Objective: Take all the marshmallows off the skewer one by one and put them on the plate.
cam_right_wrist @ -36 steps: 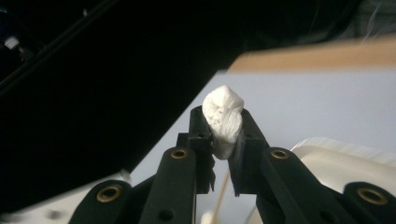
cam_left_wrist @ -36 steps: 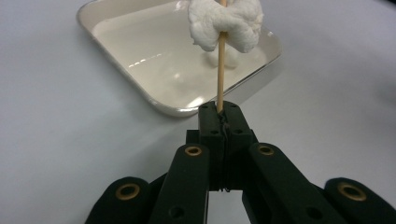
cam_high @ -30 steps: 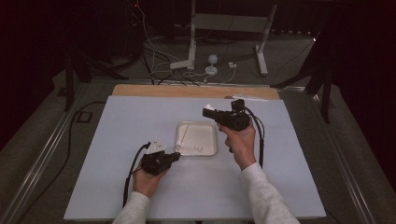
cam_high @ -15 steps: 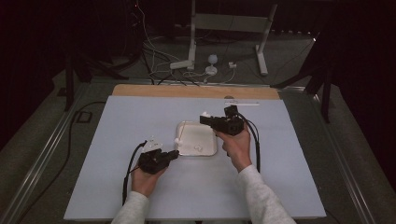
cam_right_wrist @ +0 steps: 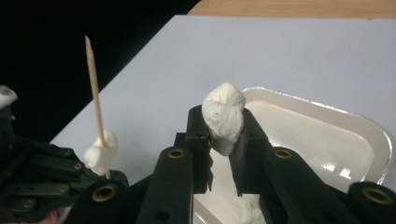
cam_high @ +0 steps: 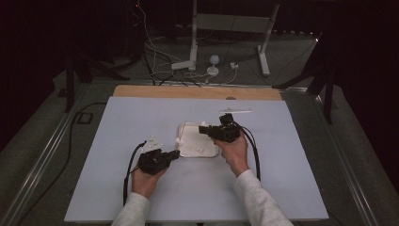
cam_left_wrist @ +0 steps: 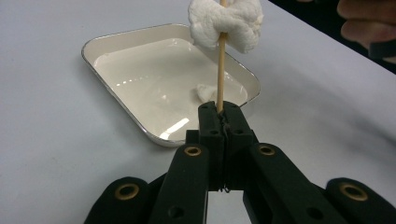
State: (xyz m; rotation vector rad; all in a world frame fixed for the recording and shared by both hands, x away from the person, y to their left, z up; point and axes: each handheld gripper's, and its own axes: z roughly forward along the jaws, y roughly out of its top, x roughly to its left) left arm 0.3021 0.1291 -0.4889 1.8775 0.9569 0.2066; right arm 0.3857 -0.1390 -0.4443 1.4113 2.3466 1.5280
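High view is too small to resolve either set of jaws or what they carry; the gripper views settle that. Left gripper (cam_left_wrist: 218, 114): jaws pressed tight together on the base of a thin wooden skewer (cam_left_wrist: 220, 70), which stands upright out of the tips; its pointed top is cut off by the top edge in the left gripper view but shows in the right gripper view (cam_right_wrist: 95, 88). One marshmallow (cam_left_wrist: 226, 21) is threaded on the skewer, well above the jaws, partly cropped at the top of that view. Right gripper (cam_right_wrist: 223, 135): jaws narrowed onto a second marshmallow (cam_right_wrist: 224, 116), squeezed between the pads, upper half poking out above the tips. It hangs over the near-left edge of the white tray (cam_right_wrist: 369, 126), apart from the skewer tip and to its right in that view. More white lumps lie in the tray (cam_left_wrist: 114, 39): one behind the skewer in the left gripper view, half hidden by it, and one under the right jaws, mostly blocked. In the high view the left gripper (cam_high: 173, 154) sits just off the tray's left edge (cam_high: 181, 141), and the right gripper (cam_high: 203, 128) is over the tray's top right part, both on the pale table mat (cam_high: 141, 113). Person's fingers cut off at top right of the left gripper view.
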